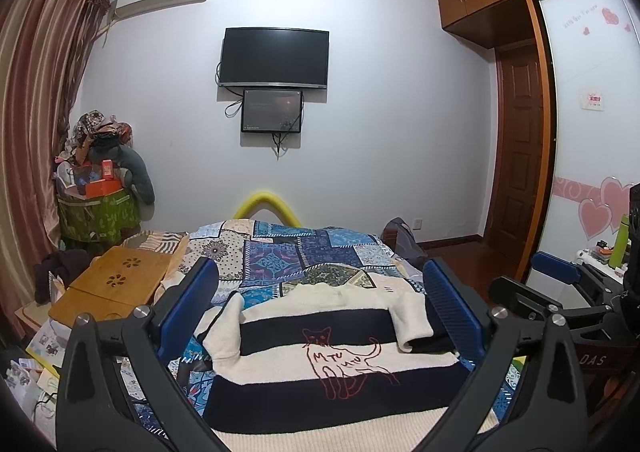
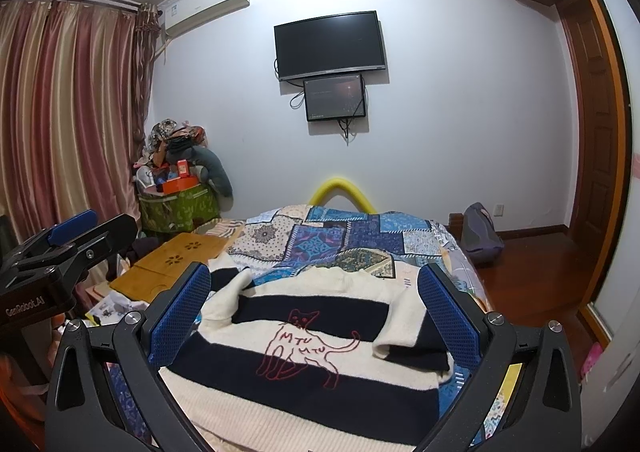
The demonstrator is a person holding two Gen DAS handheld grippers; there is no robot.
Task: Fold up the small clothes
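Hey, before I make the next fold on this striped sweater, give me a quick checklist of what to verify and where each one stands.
1. Left gripper open and empty: ok, blue pads apart, nothing held.
2. Right gripper open and empty: ok, same.
3. Cream and navy striped sweater with a red cat outline lying flat on the blue patchwork quilt: ok.
4. Both sleeves folded in over the body: ok, left sleeve and right sleeve lie across the front.
5. Hem straight for folding up: cannot tell, it runs below both views.
6. Bamboo lap tray clear of the sweater: ok, it sits off to the left.
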